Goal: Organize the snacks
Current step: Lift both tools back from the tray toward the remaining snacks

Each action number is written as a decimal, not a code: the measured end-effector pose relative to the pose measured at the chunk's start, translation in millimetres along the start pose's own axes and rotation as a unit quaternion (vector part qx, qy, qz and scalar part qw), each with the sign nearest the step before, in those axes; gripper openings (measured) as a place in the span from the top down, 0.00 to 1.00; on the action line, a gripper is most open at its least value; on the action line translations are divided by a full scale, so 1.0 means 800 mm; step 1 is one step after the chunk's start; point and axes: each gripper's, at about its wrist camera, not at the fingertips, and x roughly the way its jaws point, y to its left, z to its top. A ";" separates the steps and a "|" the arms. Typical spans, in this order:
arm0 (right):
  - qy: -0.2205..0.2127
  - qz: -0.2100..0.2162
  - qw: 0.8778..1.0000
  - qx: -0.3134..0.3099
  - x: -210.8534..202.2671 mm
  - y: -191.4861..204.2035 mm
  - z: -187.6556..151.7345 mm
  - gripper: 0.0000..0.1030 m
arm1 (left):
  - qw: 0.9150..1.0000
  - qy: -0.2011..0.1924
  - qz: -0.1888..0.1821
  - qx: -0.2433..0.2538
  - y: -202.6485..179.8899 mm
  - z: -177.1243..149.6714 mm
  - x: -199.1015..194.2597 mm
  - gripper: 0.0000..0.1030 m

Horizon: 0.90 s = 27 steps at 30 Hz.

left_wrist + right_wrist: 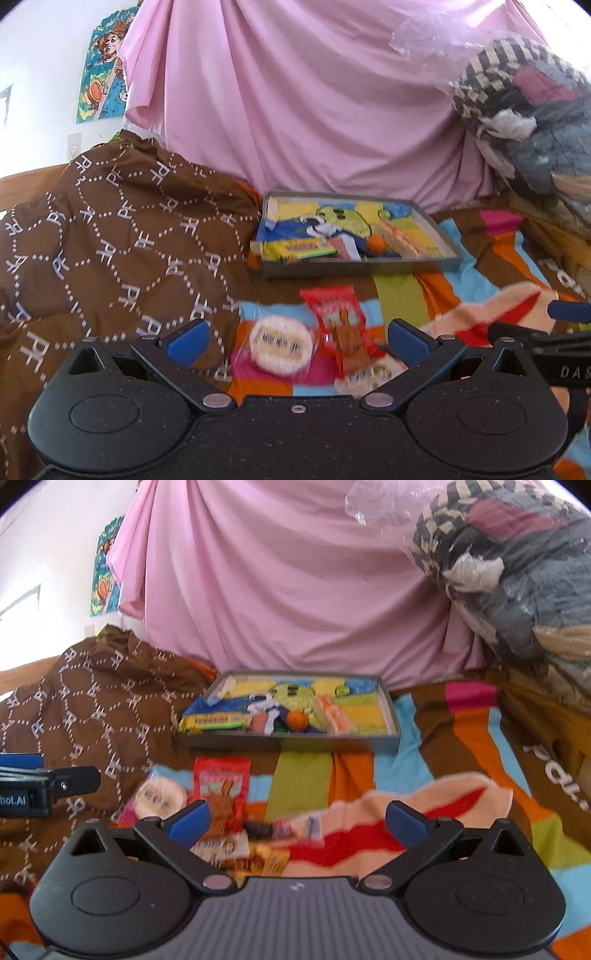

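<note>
A grey tray (439, 225) (392, 716) with several snack packs and an orange ball (377, 244) (297, 720) lies at the back of the striped blanket. In front of it lie a red snack packet (338, 325) (221, 786) and a round white wrapped biscuit (281, 343) (159, 794). My left gripper (297, 341) is open just above these two. My right gripper (297, 821) is open over a large peach-and-red packet (406, 812) (491, 314), with small wrapped snacks (258, 853) under its left finger.
A brown patterned cloth (110, 240) (85, 709) is heaped at the left. A pink sheet (295, 110) hangs behind the tray. A plastic-wrapped bundle of fabric (524, 110) (509, 565) is piled at the right. The other gripper shows at each view's edge.
</note>
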 end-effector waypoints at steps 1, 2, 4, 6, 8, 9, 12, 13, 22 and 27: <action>0.006 0.001 1.000 0.001 -0.002 0.001 -0.003 0.00 | 1.000 0.003 -0.001 0.005 0.000 -0.005 -0.004 0.01; 0.013 0.002 1.000 0.002 -0.005 0.002 -0.007 0.00 | 1.000 0.005 -0.002 0.008 0.000 -0.010 -0.009 0.01; 0.023 0.006 1.000 0.001 -0.008 0.004 -0.012 0.00 | 1.000 0.013 -0.004 0.009 0.001 -0.019 -0.015 0.01; 0.034 0.011 0.999 -0.002 -0.010 0.008 -0.018 0.00 | 1.000 0.023 -0.006 0.007 0.002 -0.026 -0.018 0.01; 0.048 0.016 0.999 -0.008 -0.009 0.012 -0.024 0.00 | 0.999 0.034 -0.006 0.008 0.003 -0.033 -0.020 0.01; 0.054 0.018 0.998 -0.009 -0.008 0.015 -0.025 0.00 | 0.999 0.038 -0.004 0.009 0.004 -0.035 -0.020 0.01; 0.078 0.030 0.996 -0.011 -0.003 0.020 -0.032 0.00 | 0.999 0.053 -0.001 0.008 0.008 -0.043 -0.020 0.01; 0.086 0.033 0.996 -0.013 -0.001 0.022 -0.035 0.00 | 0.998 0.060 0.002 0.005 0.010 -0.044 -0.019 0.01; 0.121 0.057 0.991 -0.021 0.012 0.030 -0.049 0.00 | 0.996 0.087 0.019 -0.013 0.027 -0.053 -0.016 0.01; 0.129 0.069 0.989 -0.025 0.016 0.035 -0.050 0.00 | 0.996 0.090 0.025 -0.006 0.031 -0.053 -0.014 0.01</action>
